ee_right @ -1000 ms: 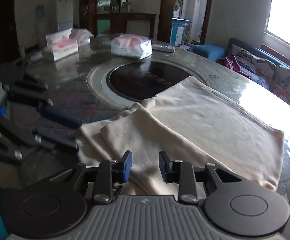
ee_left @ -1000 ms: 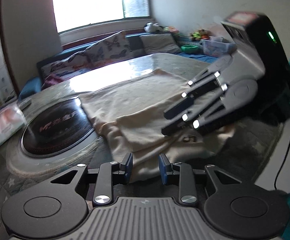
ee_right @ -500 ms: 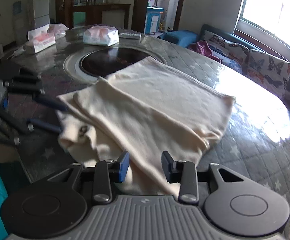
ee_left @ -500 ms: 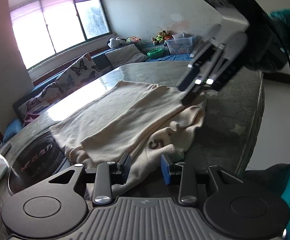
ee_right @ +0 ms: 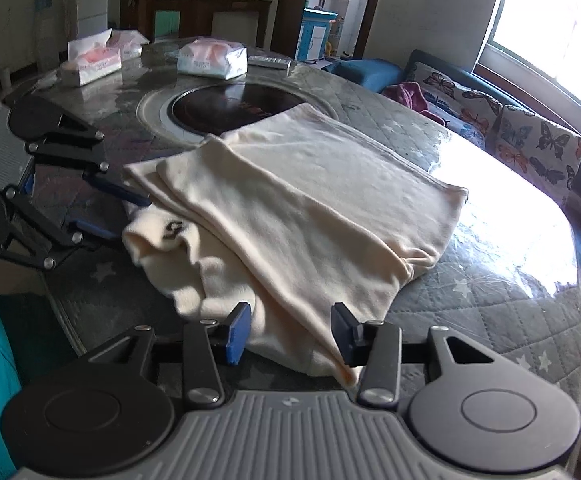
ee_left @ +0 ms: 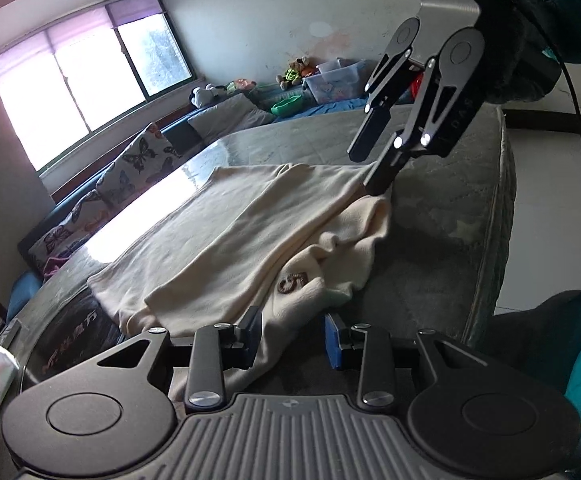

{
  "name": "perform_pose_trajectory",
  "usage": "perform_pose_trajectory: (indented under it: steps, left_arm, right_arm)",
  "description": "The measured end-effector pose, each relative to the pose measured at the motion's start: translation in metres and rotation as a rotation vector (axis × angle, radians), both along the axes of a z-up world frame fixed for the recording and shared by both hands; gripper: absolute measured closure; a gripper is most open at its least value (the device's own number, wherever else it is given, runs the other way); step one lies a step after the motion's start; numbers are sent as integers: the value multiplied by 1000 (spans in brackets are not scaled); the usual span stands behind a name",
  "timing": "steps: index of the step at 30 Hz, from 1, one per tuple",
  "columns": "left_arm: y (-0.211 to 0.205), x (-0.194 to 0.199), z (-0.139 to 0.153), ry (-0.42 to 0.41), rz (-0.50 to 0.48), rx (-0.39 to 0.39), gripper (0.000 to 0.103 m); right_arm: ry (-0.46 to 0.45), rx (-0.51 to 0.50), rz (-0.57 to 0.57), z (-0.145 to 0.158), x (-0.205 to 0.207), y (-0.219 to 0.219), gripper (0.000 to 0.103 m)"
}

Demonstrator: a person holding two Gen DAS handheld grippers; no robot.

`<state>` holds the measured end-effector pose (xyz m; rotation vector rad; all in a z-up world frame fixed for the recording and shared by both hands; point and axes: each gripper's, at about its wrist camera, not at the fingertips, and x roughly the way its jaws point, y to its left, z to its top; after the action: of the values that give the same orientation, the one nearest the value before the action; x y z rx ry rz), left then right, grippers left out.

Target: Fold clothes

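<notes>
Both grippers had spread their jaws over the last second: left gripper (ee_left: 292, 338) and right gripper (ee_right: 288, 334) stood wide, holding nothing. Cream knit garment (ee_right: 290, 208) lay partly folded on the round grey quilted table (ee_right: 490, 300), its near end bunched loosely at the near edge. Right gripper's tips hung at a corner of the garment, probably touching it. Fold looked unfinished; bunched end wanted tidying.

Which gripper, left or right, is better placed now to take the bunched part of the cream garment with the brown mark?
Probably the left gripper. Its open jaws straddle the cream garment right beside the brown mark. The right gripper, also open, sits at the garment's opposite end.
</notes>
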<state>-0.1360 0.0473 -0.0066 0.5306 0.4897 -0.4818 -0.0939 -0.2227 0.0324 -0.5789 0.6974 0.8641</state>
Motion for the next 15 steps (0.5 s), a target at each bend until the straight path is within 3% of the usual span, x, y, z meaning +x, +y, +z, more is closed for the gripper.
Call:
perform_pose_trajectory:
  steps: [1, 3, 5, 15]
  left_arm:
    - [0, 1, 0, -1, -1, -2, 70]
    - [0, 3, -1, 4, 3, -6, 87]
    - [2, 5, 2, 6, 19, -28, 92]
    - [26, 40, 32, 40, 136, -237, 93]
  right_arm:
    - [-4, -6, 3, 0, -1, -1, 58]
    - [-13, -23, 21, 0, -4, -1, 54]
    - [-25, -42, 46, -2, -8, -1, 51]
    - [-76, -12, 104, -13, -6, 12, 48]
